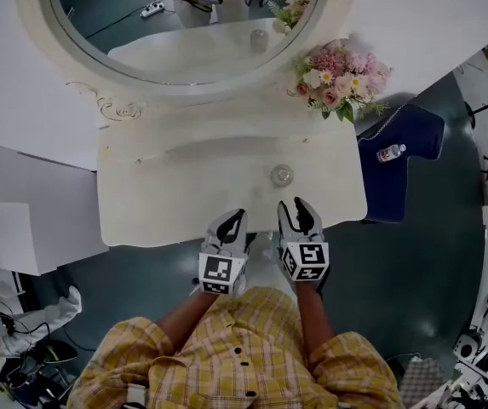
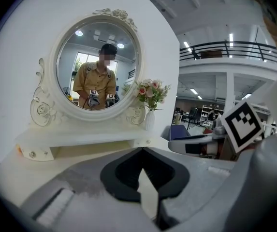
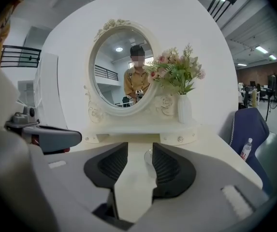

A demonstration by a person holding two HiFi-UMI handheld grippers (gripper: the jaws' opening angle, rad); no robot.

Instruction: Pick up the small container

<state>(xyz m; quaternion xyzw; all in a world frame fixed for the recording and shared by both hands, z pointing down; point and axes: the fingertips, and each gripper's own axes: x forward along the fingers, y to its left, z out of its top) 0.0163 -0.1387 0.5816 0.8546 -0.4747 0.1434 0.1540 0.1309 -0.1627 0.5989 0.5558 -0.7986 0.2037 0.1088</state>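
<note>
We've got both grippers at the near edge of the white dressing table [image 1: 141, 203]; our left gripper [image 1: 236, 219] has its fingers pressed together at the tips, nothing in them; our right gripper [image 1: 299, 206] has its fingers spread, pinching nothing. The small container [image 1: 282, 175] sits on the tabletop just ahead of that gap; flowers [image 1: 337, 79] stand beside the mirror [image 1: 184, 32].
</note>
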